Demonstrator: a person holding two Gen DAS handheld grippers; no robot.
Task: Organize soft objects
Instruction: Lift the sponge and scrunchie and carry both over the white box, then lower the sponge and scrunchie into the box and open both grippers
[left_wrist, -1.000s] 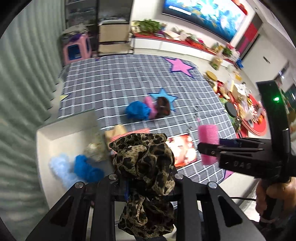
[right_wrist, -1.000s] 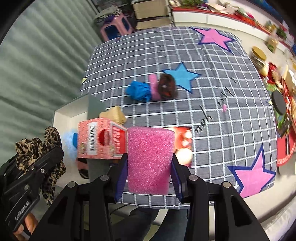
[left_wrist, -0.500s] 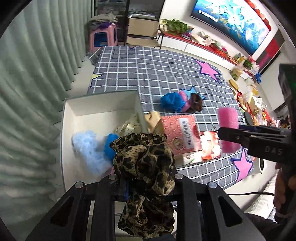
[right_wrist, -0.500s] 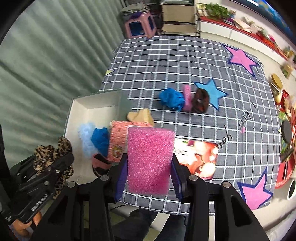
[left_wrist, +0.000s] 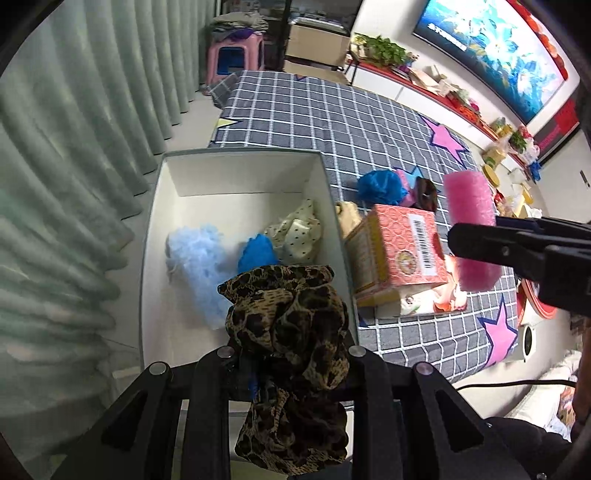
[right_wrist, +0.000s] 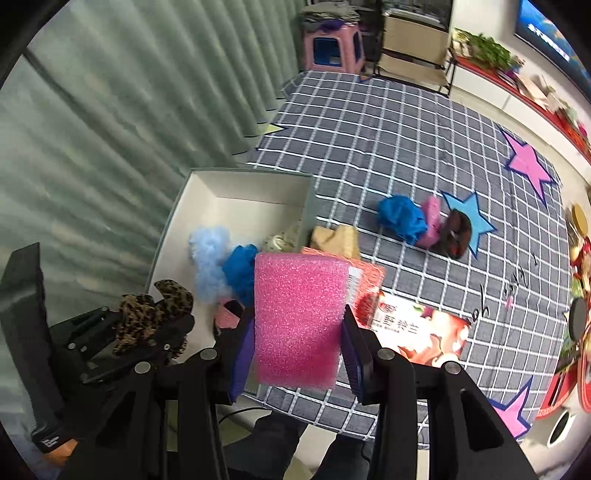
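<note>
Both hands had swung over toward the white box: the left claw gripped the leopard scrunchie above it, the right claw clamped the pink sponge nearby, ready for dropping.

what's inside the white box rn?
White box holds a light-blue puff, a blue bundle and a dotted cream cloth. The leopard scrunchie covers its near corner.
</note>
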